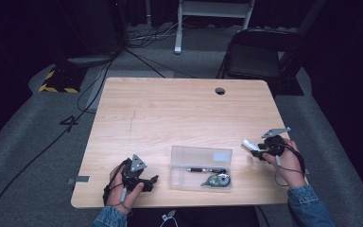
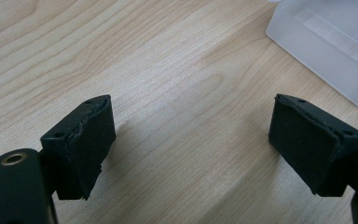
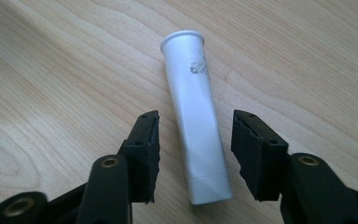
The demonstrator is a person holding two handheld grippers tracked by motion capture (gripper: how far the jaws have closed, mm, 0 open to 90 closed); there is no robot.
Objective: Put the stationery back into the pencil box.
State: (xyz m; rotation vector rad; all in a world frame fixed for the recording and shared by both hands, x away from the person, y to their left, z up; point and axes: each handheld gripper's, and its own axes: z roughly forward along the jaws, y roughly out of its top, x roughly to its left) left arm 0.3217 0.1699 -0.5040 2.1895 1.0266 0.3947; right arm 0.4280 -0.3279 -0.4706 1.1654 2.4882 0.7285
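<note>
A white tube (image 3: 196,119) lies flat on the wooden table (image 1: 170,113), its cap end pointing away from me. My right gripper (image 3: 195,151) stands open around it, one jaw on each side, with gaps to both pads. In the high view the right gripper (image 1: 260,150) is at the table's right side, and the tube (image 1: 250,144) sticks out to its left. My left gripper (image 1: 151,182) rests near the front left edge, and in its own view the left gripper (image 2: 191,144) is open over bare wood.
A clear plastic case (image 1: 201,168) sits at front centre, holding a black pen (image 1: 207,170) and a green-grey tape dispenser (image 1: 217,180); its corner (image 2: 326,46) lies just beyond the left gripper. A cable hole (image 1: 220,91) is at the far side. A folding chair (image 1: 260,52) stands behind the table.
</note>
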